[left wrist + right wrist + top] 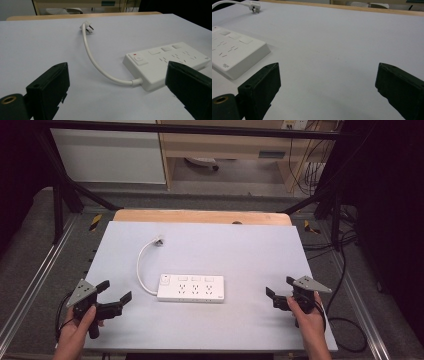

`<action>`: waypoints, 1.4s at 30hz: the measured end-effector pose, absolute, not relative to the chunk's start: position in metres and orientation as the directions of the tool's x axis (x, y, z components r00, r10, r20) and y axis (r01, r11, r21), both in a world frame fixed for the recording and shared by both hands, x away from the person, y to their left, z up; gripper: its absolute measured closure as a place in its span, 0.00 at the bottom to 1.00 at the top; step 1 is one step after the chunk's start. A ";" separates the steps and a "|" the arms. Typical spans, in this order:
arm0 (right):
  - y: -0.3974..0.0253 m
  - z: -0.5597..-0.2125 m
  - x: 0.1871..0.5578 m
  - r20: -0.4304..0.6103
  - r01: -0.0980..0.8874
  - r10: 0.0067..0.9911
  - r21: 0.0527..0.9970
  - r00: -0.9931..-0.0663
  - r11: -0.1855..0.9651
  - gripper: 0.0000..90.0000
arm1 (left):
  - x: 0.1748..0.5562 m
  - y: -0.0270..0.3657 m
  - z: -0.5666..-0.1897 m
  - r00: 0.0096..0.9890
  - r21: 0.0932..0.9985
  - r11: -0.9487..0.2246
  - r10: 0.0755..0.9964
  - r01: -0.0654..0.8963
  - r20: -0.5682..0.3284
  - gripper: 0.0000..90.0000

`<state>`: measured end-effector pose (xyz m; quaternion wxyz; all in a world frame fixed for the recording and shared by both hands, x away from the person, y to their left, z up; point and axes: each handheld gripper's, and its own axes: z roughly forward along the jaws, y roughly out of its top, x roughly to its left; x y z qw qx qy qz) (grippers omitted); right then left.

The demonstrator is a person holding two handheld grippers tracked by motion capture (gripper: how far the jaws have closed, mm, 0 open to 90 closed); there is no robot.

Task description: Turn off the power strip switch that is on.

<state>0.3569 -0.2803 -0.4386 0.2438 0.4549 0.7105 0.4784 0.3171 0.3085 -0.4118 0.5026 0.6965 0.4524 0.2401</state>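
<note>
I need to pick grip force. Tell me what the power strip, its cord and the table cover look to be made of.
Power strip: apparently hard white plastic, smooth with a slight sheen, crisp moulded edges. Cord: likely flexible white rubbery or PVC sheath; it lies in a smooth curve. Table cover: matte pale sheet, material unclear.

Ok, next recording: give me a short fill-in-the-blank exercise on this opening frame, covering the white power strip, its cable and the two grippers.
1. The white rectangular plastic power strip lies flat on the pale table, ____ the left gripper and the right gripper.
2. Both grippers have their black jaws ____.
3. The strip's short white cable curves away to a white plug that lies ____ on the table.
4. The strip's round switch sits at the end where the ____ comes out.

Missing words: between; open; unplugged; cable
</note>
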 end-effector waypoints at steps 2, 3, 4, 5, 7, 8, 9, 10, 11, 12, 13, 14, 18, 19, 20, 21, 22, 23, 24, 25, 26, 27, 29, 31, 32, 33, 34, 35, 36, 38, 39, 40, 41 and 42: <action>-0.281 -0.438 0.356 0.086 0.409 0.879 0.903 -0.470 0.131 0.07 | 0.316 0.307 -0.411 0.476 0.918 -0.091 0.872 0.385 -0.113 0.06; -0.281 -0.438 0.356 0.085 0.408 0.878 0.904 -0.471 0.131 0.07 | 0.315 0.307 -0.411 0.477 0.918 -0.094 0.872 0.384 -0.110 0.06; -0.281 -0.437 0.355 0.085 0.405 0.878 0.905 -0.472 0.130 0.07 | 0.315 0.307 -0.411 0.477 0.918 -0.095 0.872 0.385 -0.110 0.06; -0.281 -0.436 0.355 0.084 0.401 0.878 0.907 -0.471 0.128 0.07 | 0.315 0.307 -0.412 0.476 0.917 -0.092 0.872 0.387 -0.113 0.06; -0.281 -0.435 0.355 0.083 0.393 0.880 0.911 -0.467 0.123 0.07 | 0.317 0.308 -0.412 0.473 0.915 -0.090 0.873 0.393 -0.117 0.06; -0.281 -0.435 0.355 0.081 0.390 0.881 0.913 -0.465 0.121 0.07 | 0.317 0.308 -0.413 0.474 0.915 -0.091 0.873 0.394 -0.117 0.06; -0.281 -0.434 0.355 0.079 0.388 0.883 0.914 -0.463 0.121 0.07 | 0.317 0.308 -0.413 0.473 0.914 -0.093 0.873 0.394 -0.116 0.06; -0.281 -0.434 0.355 0.077 0.384 0.883 0.915 -0.462 0.121 0.07 | 0.317 0.308 -0.413 0.473 0.914 -0.090 0.873 0.395 -0.119 0.06; -0.281 -0.434 0.355 0.077 0.382 0.883 0.916 -0.462 0.121 0.08 | 0.317 0.308 -0.413 0.473 0.914 -0.090 0.873 0.395 -0.119 0.06; -0.281 -0.433 0.356 0.077 0.378 0.884 0.918 -0.462 0.118 0.08 | 0.316 0.308 -0.413 0.472 0.915 -0.087 0.873 0.395 -0.121 0.06; -0.281 -0.432 0.355 0.082 0.379 0.883 0.918 -0.463 0.114 0.08 | 0.316 0.308 -0.413 0.473 0.915 -0.087 0.873 0.394 -0.121 0.06; -0.281 -0.432 0.355 0.079 0.375 0.882 0.920 -0.464 0.115 0.08 | 0.316 0.308 -0.413 0.472 0.914 -0.085 0.873 0.395 -0.122 0.06; -0.279 -0.430 0.355 0.075 0.372 0.877 0.920 -0.474 0.122 0.08 | 0.317 0.308 -0.413 0.472 0.914 -0.086 0.873 0.396 -0.122 0.06; -0.279 -0.430 0.354 0.073 0.369 0.877 0.921 -0.475 0.124 0.08 | 0.317 0.308 -0.413 0.472 0.914 -0.088 0.873 0.396 -0.120 0.06; -0.279 -0.429 0.354 0.076 0.368 0.877 0.922 -0.475 0.120 0.08 | 0.317 0.308 -0.413 0.472 0.914 -0.087 0.873 0.396 -0.122 0.06; -0.278 -0.428 0.354 0.095 0.373 0.875 0.922 -0.476 0.103 0.08 | 0.317 0.308 -0.413 0.473 0.914 -0.087 0.873 0.397 -0.122 0.06; -0.278 -0.427 0.353 0.107 0.368 0.872 0.926 -0.477 0.088 0.08 | 0.316 0.308 -0.413 0.473 0.913 -0.089 0.873 0.397 -0.121 0.06; -0.277 -0.426 0.353 0.109 0.360 0.872 0.930 -0.477 0.081 0.07 | 0.316 0.308 -0.413 0.473 0.913 -0.089 0.873 0.397 -0.121 0.06; -0.276 -0.425 0.352 0.105 0.357 0.874 0.931 -0.474 0.081 0.07 | 0.317 0.309 -0.413 0.468 0.913 -0.083 0.875 0.399 -0.125 0.06; -0.276 -0.424 0.351 0.100 0.351 0.874 0.933 -0.475 0.084 0.06 | 0.317 0.309 -0.413 0.467 0.913 -0.081 0.875 0.399 -0.126 0.06; -0.275 -0.423 0.351 0.103 0.349 0.874 0.934 -0.476 0.080 0.06 | 0.316 0.309 -0.413 0.466 0.913 -0.080 0.875 0.400 -0.127 0.06; -0.274 -0.422 0.350 0.103 0.346 0.873 0.935 -0.477 0.080 0.06 | 0.316 0.309 -0.413 0.467 0.913 -0.080 0.875 0.400 -0.128 0.06; -0.272 -0.421 0.350 0.098 0.339 0.870 0.937 -0.483 0.082 0.05 | 0.316 0.309 -0.413 0.468 0.913 -0.081 0.874 0.400 -0.128 0.06; -0.271 -0.419 0.349 0.110 0.336 0.868 0.939 -0.483 0.068 0.05 | 0.317 0.309 -0.413 0.469 0.912 -0.081 0.874 0.401 -0.128 0.06; -0.270 -0.418 0.349 0.132 0.336 0.863 0.941 -0.487 0.045 0.05 | 0.317 0.309 -0.413 0.471 0.912 -0.083 0.873 0.401 -0.127 0.06; -0.269 -0.416 0.348 0.152 0.339 0.858 0.940 -0.491 0.028 0.05 | 0.317 0.309 -0.413 0.471 0.912 -0.084 0.873 0.402 -0.128 0.06; -0.268 -0.415 0.348 0.153 0.337 0.858 0.941 -0.490 0.025 0.05 | 0.317 0.309 -0.413 0.471 0.912 -0.085 0.873 0.401 -0.126 0.06; -0.267 -0.414 0.347 0.146 0.332 0.859 0.943 -0.491 0.030 0.05 | 0.317 0.309 -0.413 0.472 0.912 -0.087 0.873 0.402 -0.125 0.06; -0.266 -0.414 0.347 0.140 0.329 0.858 0.944 -0.495 0.035 0.05 | 0.317 0.309 -0.413 0.472 0.912 -0.087 0.873 0.402 -0.125 0.06; -0.263 -0.412 0.346 0.143 0.330 0.852 0.943 -0.504 0.037 0.05 | 0.316 0.309 -0.414 0.479 0.911 -0.090 0.869 0.403 -0.126 0.06; -0.261 -0.412 0.346 0.141 0.329 0.849 0.943 -0.509 0.041 0.05 | 0.316 0.309 -0.414 0.478 0.911 -0.089 0.869 0.402 -0.126 0.06; -0.260 -0.411 0.346 0.126 0.327 0.849 0.943 -0.513 0.058 0.05 | 0.316 0.308 -0.413 0.481 0.911 -0.090 0.868 0.402 -0.126 0.06; -0.258 -0.410 0.345 0.119 0.328 0.849 0.942 -0.515 0.066 0.05 | 0.316 0.308 -0.413 0.482 0.911 -0.093 0.867 0.402 -0.124 0.06; -0.256 -0.409 0.345 0.118 0.327 0.847 0.942 -0.519 0.070 0.05 | 0.316 0.308 -0.413 0.483 0.911 -0.096 0.867 0.402 -0.122 0.06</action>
